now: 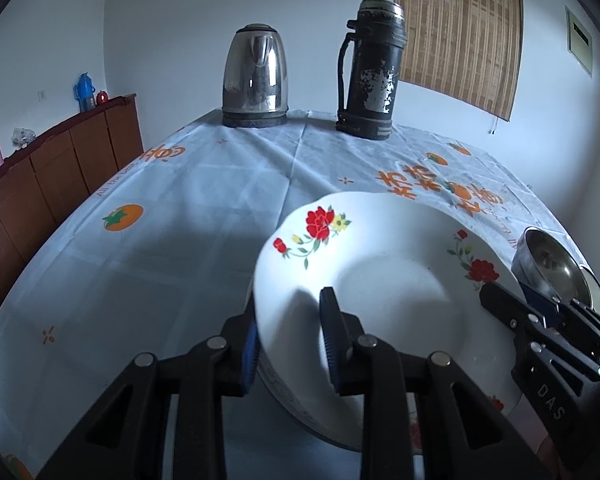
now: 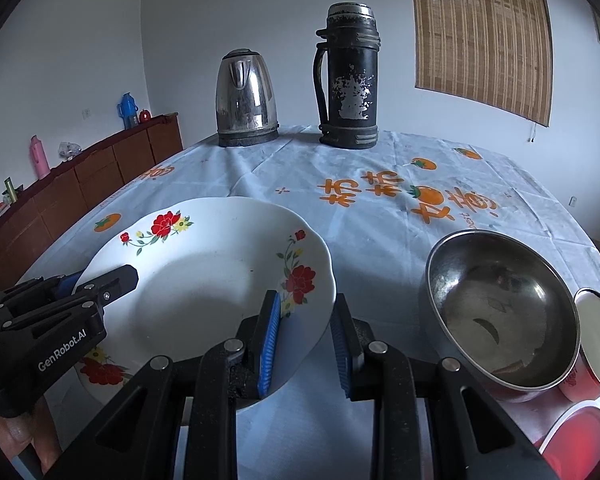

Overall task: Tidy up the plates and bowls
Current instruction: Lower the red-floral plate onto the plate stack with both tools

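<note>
A white plate with red flowers (image 1: 380,272) (image 2: 200,272) is held a little above the table between both grippers. My left gripper (image 1: 290,312) (image 2: 100,280) is shut on its left rim, one pad on top and one below. On the opposite rim my right gripper (image 2: 307,300) (image 1: 512,300) is shut the same way. Under the held plate lies a second flowered plate (image 2: 100,374) (image 1: 292,404), mostly hidden. A steel bowl (image 2: 500,312) (image 1: 548,264) stands to the right of the plates.
Red bowls with white insides (image 2: 596,340) crowd the table's right edge beside the steel bowl. A steel kettle (image 1: 256,80) and a worn black flask (image 1: 370,72) stand at the far end of the printed tablecloth (image 1: 140,280). A wooden sideboard (image 1: 60,168) runs along the left wall.
</note>
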Motion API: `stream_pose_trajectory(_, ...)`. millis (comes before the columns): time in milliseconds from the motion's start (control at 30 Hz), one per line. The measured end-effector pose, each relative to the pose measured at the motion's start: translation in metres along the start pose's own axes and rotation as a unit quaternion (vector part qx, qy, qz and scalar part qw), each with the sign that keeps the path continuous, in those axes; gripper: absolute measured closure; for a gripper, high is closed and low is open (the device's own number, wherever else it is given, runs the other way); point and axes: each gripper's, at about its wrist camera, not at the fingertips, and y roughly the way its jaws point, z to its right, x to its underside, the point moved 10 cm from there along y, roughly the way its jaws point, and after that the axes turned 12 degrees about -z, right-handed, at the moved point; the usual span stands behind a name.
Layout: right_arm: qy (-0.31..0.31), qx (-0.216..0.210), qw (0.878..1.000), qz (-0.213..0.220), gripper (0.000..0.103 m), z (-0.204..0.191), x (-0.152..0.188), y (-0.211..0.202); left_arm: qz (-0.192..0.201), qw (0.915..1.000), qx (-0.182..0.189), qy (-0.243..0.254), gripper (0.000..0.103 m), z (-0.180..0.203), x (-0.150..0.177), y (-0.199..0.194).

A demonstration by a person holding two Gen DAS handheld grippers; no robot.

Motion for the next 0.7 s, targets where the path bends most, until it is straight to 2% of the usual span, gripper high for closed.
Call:
stream_pose_trajectory(167, 0.001, -0.001, 1.0, -0.013, 0.075, -0.0002, 0.0004, 0.0054, 0.001, 1.0, -0.002, 0.003, 0.078, 0.0001, 0.0006, 0.0004)
stream_pose_trajectory(700, 0.004, 0.003, 1.0, -0.012, 0.075, 0.0008, -0.0002, 0.0049, 0.002, 1.0, 0.001, 0.005, 0.078, 0.0011, 0.002, 0.0031)
